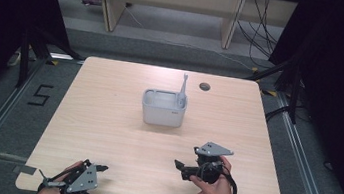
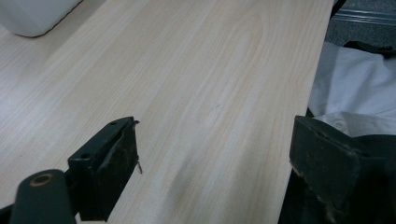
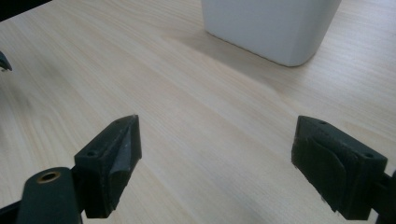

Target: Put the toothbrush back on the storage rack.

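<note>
A white rectangular holder [image 1: 163, 108] stands in the middle of the wooden table [image 1: 101, 118], with a pale toothbrush-like stick [image 1: 184, 86] upright in its right end. My right gripper [image 1: 181, 170] hovers in front of the holder, to its right, pointing left; its jaws are open with nothing between them. The right gripper view has that gripper [image 3: 217, 135] over bare wood, with the holder [image 3: 275, 28] ahead. At the table's front left edge, my left gripper [image 1: 104, 183] is open and holds nothing. In its own view the left gripper [image 2: 215, 140] straddles the table edge, the holder's corner [image 2: 32, 14] at far upper left.
A round cable hole [image 1: 204, 86] sits near the table's far edge. Pale desks and loose cables [image 1: 264, 33] lie beyond the table. The person's white clothing [image 2: 355, 88] shows past the table's edge in the left gripper view.
</note>
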Demonstrator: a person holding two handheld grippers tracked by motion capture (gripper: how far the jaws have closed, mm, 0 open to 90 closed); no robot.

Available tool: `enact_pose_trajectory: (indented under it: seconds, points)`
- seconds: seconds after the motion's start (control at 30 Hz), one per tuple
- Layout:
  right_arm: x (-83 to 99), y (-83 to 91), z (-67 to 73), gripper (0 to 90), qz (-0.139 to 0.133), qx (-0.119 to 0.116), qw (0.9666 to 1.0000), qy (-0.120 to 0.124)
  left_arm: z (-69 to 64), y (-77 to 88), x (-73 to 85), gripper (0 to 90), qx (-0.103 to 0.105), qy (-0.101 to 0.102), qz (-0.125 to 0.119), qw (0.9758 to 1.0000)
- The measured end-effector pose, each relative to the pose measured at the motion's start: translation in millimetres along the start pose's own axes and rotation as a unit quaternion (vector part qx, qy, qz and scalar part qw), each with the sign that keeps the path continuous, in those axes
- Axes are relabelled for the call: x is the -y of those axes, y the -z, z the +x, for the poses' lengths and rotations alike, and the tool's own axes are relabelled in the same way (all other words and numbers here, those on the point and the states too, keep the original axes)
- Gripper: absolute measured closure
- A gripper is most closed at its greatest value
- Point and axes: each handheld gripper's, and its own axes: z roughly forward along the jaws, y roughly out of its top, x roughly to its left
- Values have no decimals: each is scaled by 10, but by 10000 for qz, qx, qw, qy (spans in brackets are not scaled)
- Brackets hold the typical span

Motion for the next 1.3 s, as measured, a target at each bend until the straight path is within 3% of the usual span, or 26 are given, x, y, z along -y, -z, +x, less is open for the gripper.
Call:
enact_pose_trajectory:
  seconds: [0.07,0.1,0.13,0.2,0.3,0.33,0.43,0.47,0.53,0.57,0.6,0.63,0.8,0.83,0.87,0.9,1.0,1.3]
  points:
    - [16,21,-3,165,7,94,9999,45,1,0,0,148,-9,0,11,10000]
    - [28,25,13,165,36,53,9999,-86,2,0,0,148,-9,-5,16,10000]
    - [34,28,6,165,27,71,10000,-33,1,-3,2,148,6,-3,-7,10000]
    - [57,41,28,165,77,70,9998,-178,2,1,0,148,-7,-13,25,10000]
    - [82,44,10,165,52,92,9999,12,1,1,0,148,-8,-6,14,10000]
    - [94,47,26,165,69,68,9999,-72,-3,-5,3,148,15,20,-33,10000]
    - [116,55,17,166,51,40,10000,-3,-8,-4,2,148,15,44,-22,10000]
    - [125,69,36,166,90,55,9999,-123,-7,-4,1,148,16,42,-20,10000]
    - [140,80,19,165,58,38,10000,-25,-3,-1,0,148,-3,27,8,10000]
    - [155,80,29,166,35,3,9999,-116,3,1,-1,148,-14,-18,44,10000]
    - [162,94,18,166,45,83,10000,1,-10,-8,4,148,20,52,-59,10000]
    - [174,104,25,165,59,80,9999,-54,-25,-19,7,148,-29,120,-134,9998]
    - [233,137,52,165,150,82,9996,-231,-16,-11,5,148,-32,55,-78,9999]
    - [240,146,59,164,208,80,9994,-258,-26,-19,6,148,-33,128,-139,9998]
    - [250,148,45,165,199,94,9996,-156,-16,-17,8,148,-33,56,-104,9999]
    - [259,159,60,165,261,89,9994,-229,-15,-20,10,148,-24,59,-107,9999]
    - [288,170,46,165,348,146,9993,3,-15,-20,10,148,-28,58,-109,9999]
    - [368,238,63,165,452,158,9989,-3,-23,-25,8,148,-22,119,-134,9998]
